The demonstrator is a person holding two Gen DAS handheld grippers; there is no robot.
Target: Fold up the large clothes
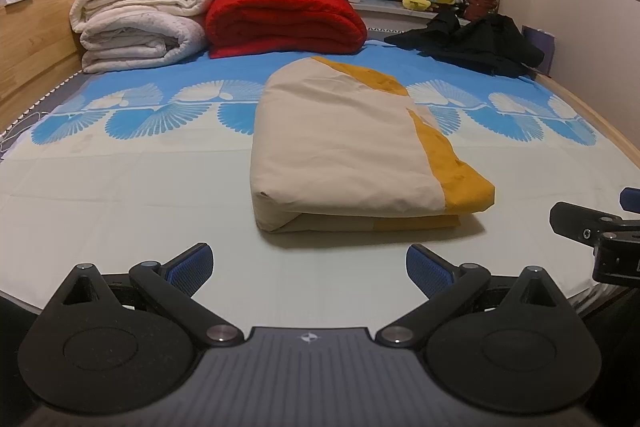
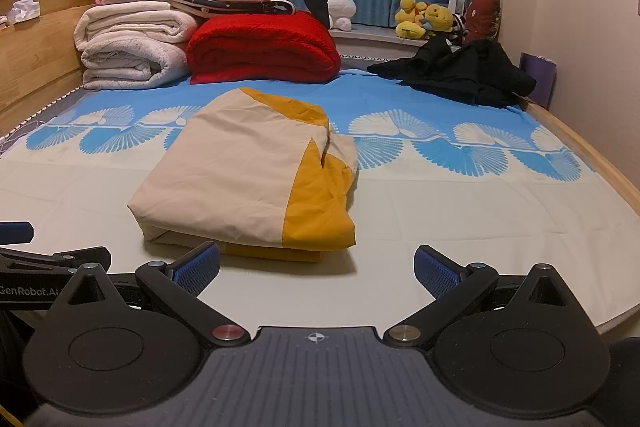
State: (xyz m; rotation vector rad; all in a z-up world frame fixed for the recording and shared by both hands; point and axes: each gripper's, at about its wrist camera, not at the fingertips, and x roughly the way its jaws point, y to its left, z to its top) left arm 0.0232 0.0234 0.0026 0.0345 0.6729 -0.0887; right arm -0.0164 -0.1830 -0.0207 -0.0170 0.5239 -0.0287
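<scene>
1. At the upper left of both views a stack of rolled white quilts point(image 1: 136, 23) sat against the wooden headboard point(image 1: 28, 27), with a red blanket point(image 1: 284, 21) just beside it on the bed point(image 1: 120, 195)
2. The left hand-held gripper point(image 1: 308, 267) hovered low at the bottom of its frame, jaws spread wide and holding nothing, its blue pads point(image 1: 192, 267) apart from any cloth
3. The beige-and-mustard folded cloth point(image 1: 344, 151) lay in the middle of the frame on the pale part of the bedsheet, already a thick flat packet, its folded edge facing the camera
4. It looked soft, light and limp, likely to sag and slide open if lifted by one layer; pinching all layers together at the two near corners seemed the safest hold
5. In the right view the same cloth point(image 2: 240, 179) sat centre-left, with its mustard corner point(image 2: 320, 211) loose and overhanging
6. The right hand-held gripper point(image 2: 316, 267) was likewise wide open and empty, just short of the packet
7. A crumpled black garment point(image 2: 460, 75) lay at the upper right, well apart and, by the look of it, not yet folded
</scene>
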